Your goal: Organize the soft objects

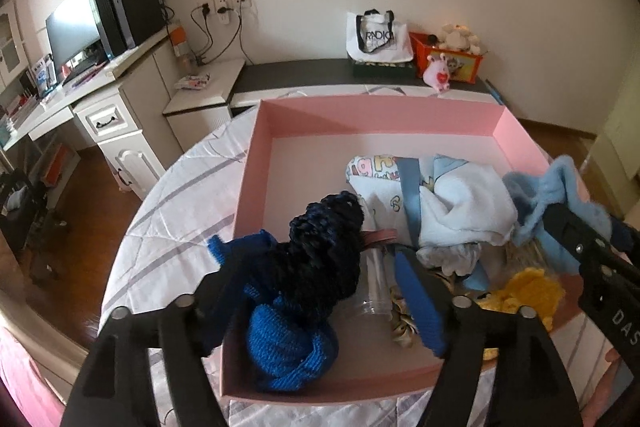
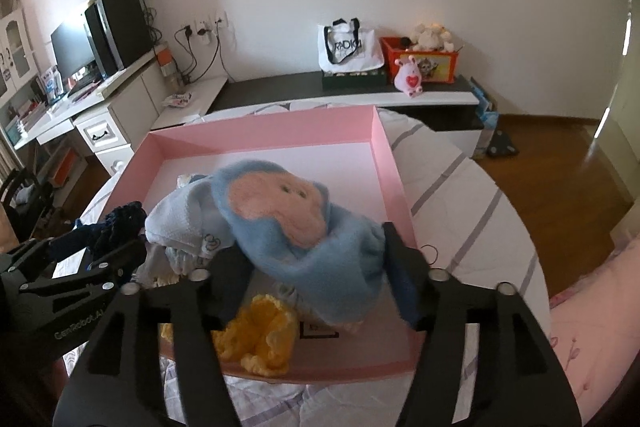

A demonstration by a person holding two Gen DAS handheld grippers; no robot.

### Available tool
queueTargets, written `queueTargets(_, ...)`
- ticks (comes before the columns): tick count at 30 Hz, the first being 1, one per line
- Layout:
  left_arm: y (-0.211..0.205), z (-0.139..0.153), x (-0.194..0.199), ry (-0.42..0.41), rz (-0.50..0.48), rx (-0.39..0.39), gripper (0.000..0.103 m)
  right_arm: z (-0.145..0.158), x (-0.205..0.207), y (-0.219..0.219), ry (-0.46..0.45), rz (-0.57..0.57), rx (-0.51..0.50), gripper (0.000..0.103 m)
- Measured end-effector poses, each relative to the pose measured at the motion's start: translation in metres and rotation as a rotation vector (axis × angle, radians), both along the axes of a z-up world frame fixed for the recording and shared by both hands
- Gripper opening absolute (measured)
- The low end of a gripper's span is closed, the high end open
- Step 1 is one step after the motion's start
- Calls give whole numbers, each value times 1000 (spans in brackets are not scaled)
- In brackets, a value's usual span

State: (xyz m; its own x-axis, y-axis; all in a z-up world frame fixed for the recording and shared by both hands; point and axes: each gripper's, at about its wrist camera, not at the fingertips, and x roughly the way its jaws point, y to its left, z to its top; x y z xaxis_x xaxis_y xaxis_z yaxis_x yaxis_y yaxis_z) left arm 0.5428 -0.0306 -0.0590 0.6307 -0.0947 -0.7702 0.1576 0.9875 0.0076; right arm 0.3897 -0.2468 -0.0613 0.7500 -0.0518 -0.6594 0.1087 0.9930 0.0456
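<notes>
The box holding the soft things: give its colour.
Pink box, with a paler floor; clearest in the right wrist view.

Left tongs & right tongs both angled down, jaws apart

The shallow pink cardboard box lies bare along its far half, while the near half is crowded by a blue-and-navy knitted bundle, a pale blue plush monkey and a yellow crocheted toy.

Blue knit, blue plush; pink box.
</notes>
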Motion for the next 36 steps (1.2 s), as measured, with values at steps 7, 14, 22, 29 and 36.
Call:
queueTargets(7, -1, 1, -21, -24, 22, 12, 92, 7, -12, -3, -22, -38, -24, 93)
queueTargets(14, 0, 10, -35, -25, 52, 11, 93, 7, -17, 0, -5, -56, -73, 102)
queueTargets(22, 5, 22, -55, -21, 64, 10, 93, 11, -28, 0, 0, -65, -80, 103)
queueTargets(29, 8, 39, -79, -30, 60, -10, 93, 19, -49, 3, -6, -59, -94, 103)
queueTargets(36, 14, 63, -125, -73, 61, -27, 93, 36, -81, 11, -29, -44, -105, 103)
